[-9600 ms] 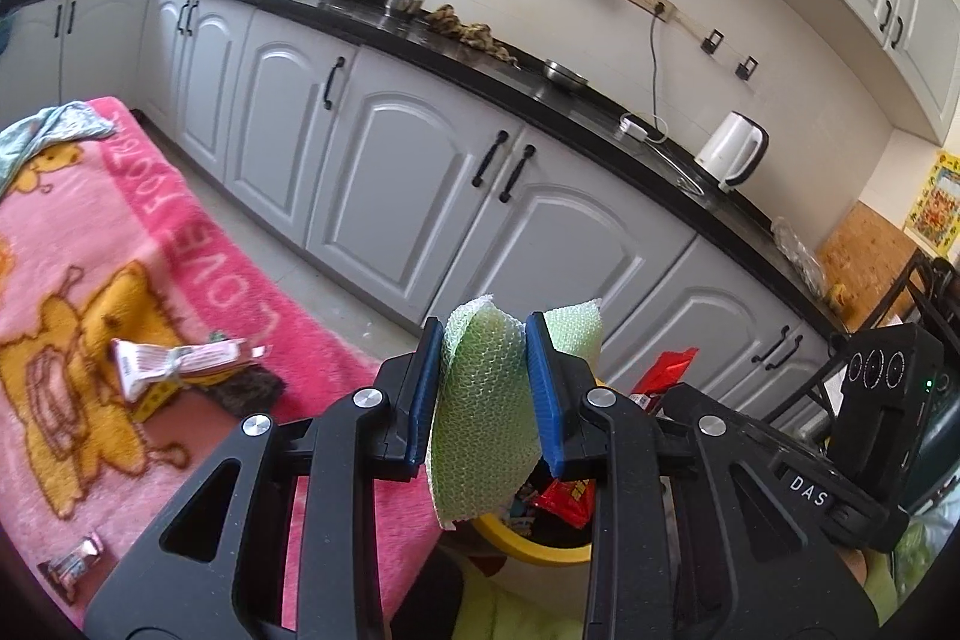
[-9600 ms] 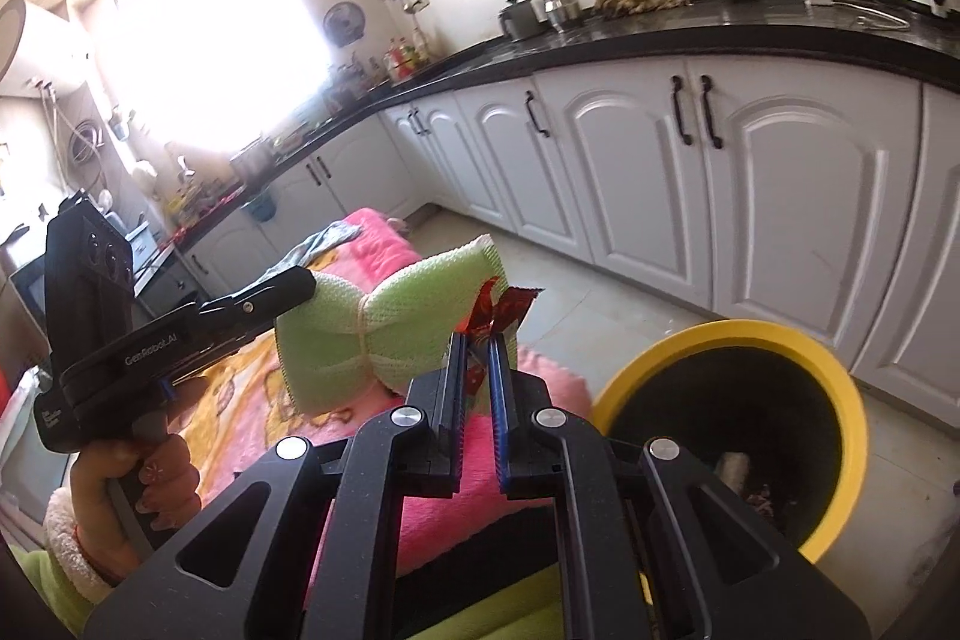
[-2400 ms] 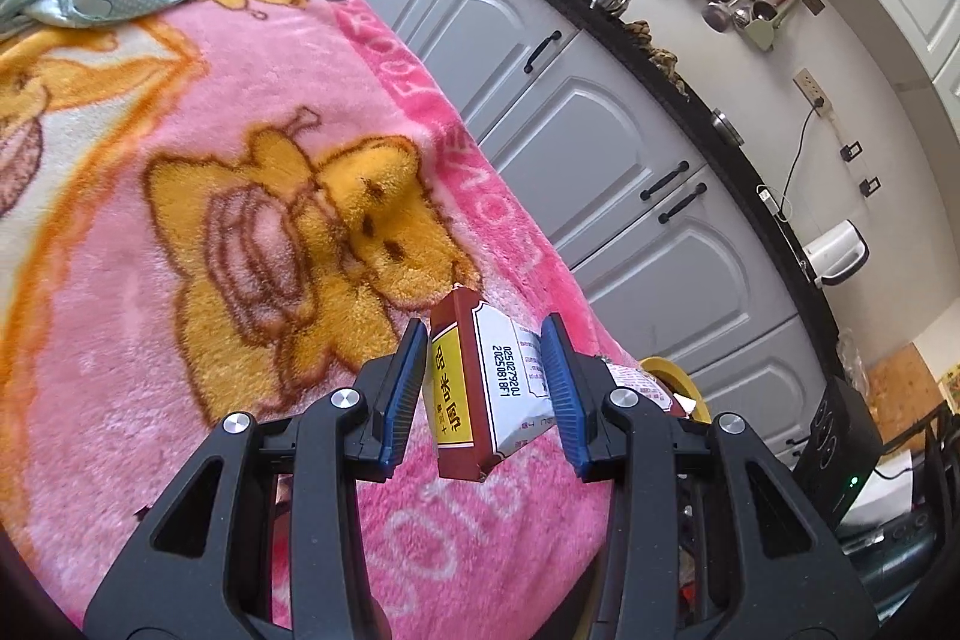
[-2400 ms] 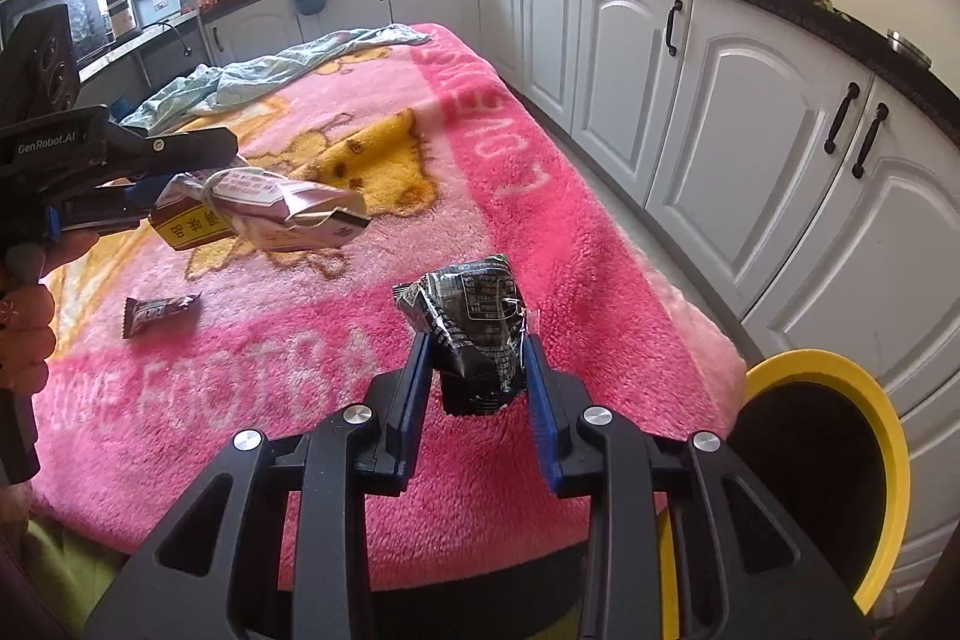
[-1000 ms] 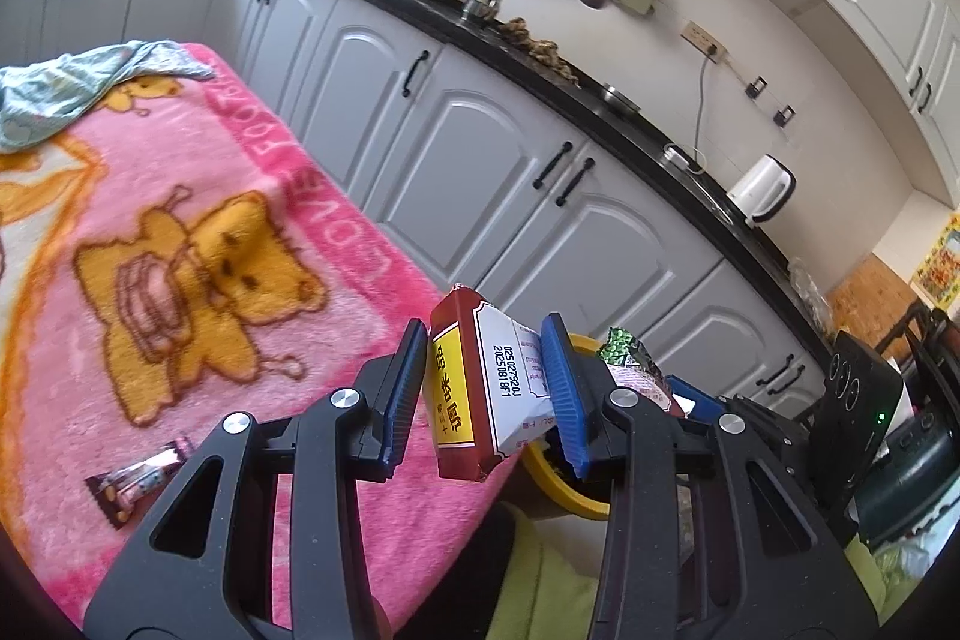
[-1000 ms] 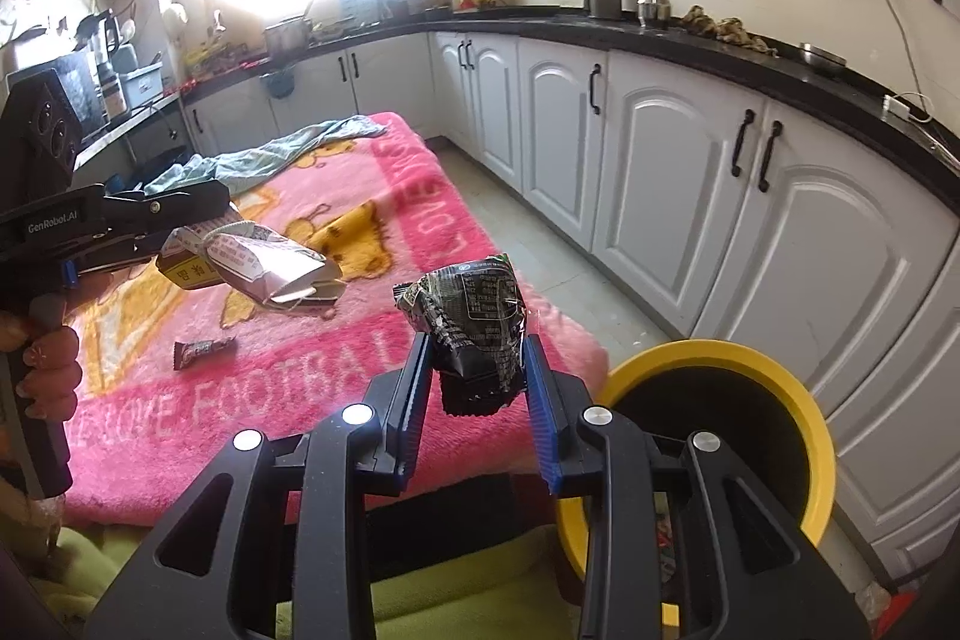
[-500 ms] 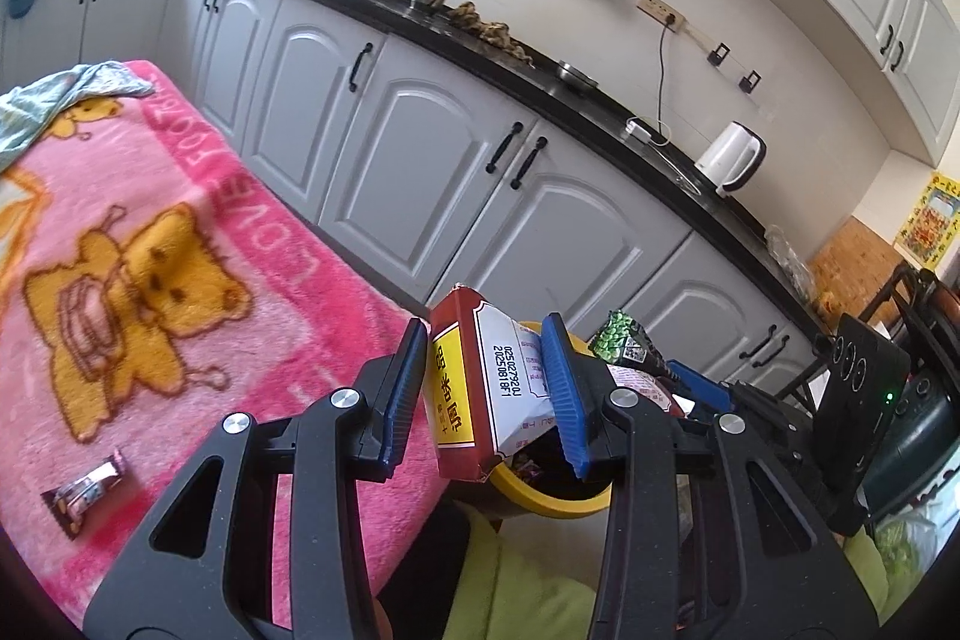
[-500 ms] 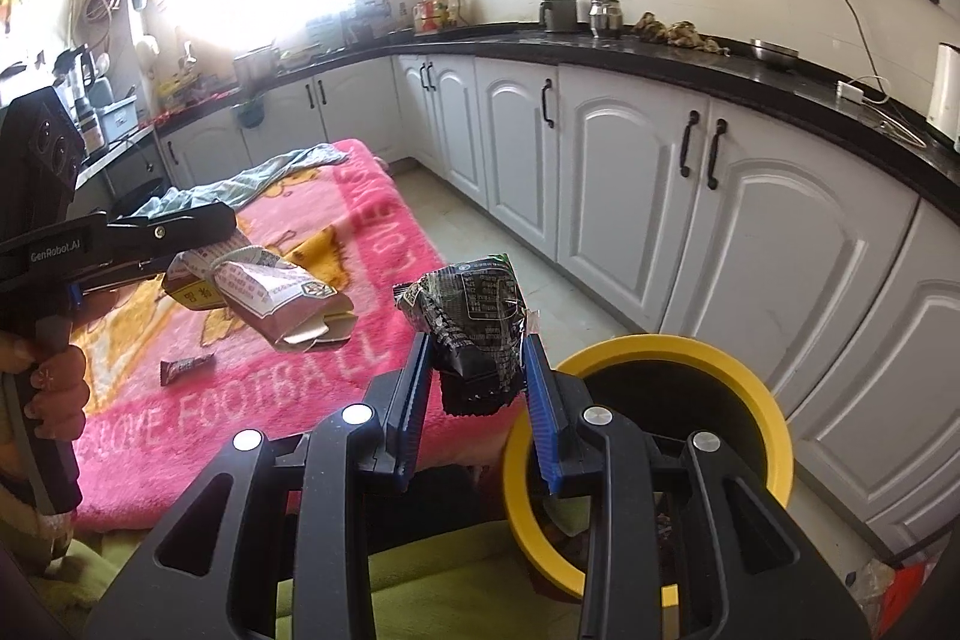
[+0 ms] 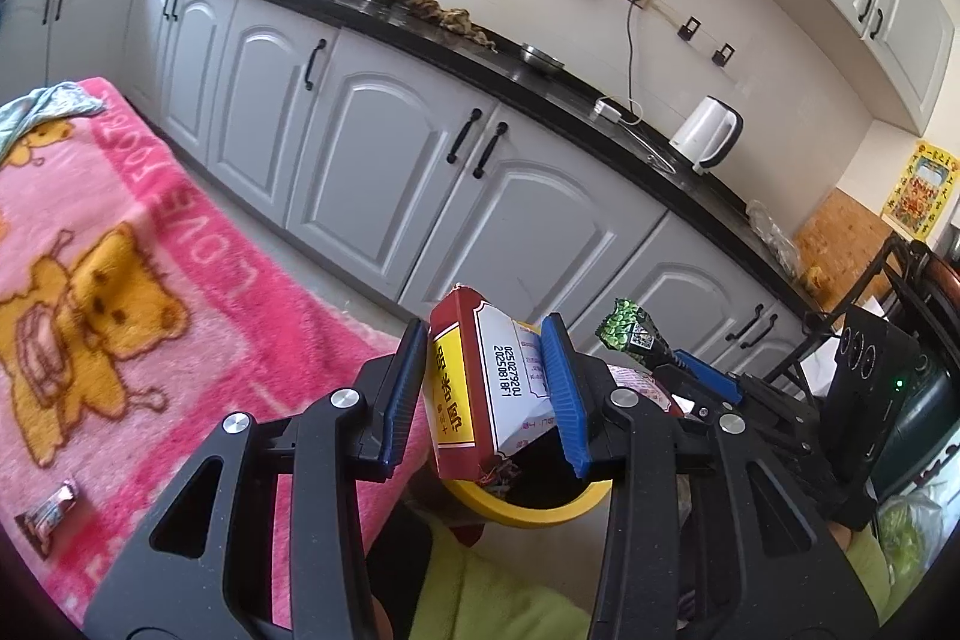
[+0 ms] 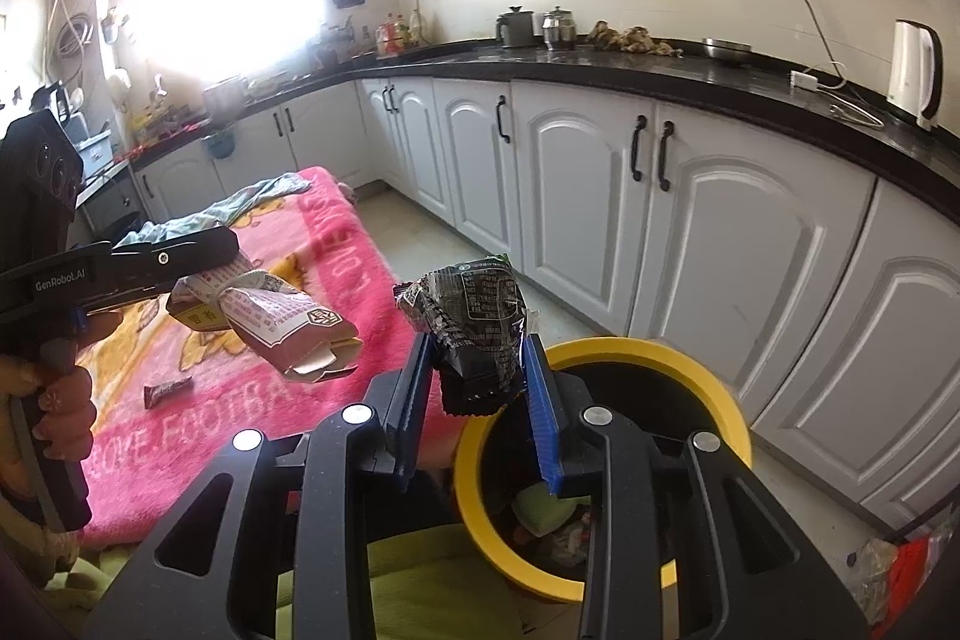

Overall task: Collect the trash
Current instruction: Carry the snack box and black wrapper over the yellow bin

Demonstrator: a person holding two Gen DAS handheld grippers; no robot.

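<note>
Fingers of the right gripper (image 10: 477, 379) sit low and centre in its view, clamped on a crumpled black wrapper (image 10: 474, 322), with the yellow bin (image 10: 708, 388) just beyond and below, its mouth already holding scraps. Left of it, the left gripper (image 9: 489, 388) is clamped on a red and white carton (image 9: 480, 388); from its own camera the bin's rim (image 9: 528, 511) peeks out under the carton. To drop cleanly, I'd judge each piece should be carried fully over the dark opening before the fingers part, the carton especially, since it looks closer to the near rim and could tip onto the floor. Further left, a small snack wrapper (image 10: 168, 391) lies on the pink blanket (image 10: 312, 244), yet to be collected. White cabinets (image 10: 600, 172) line the background.
</note>
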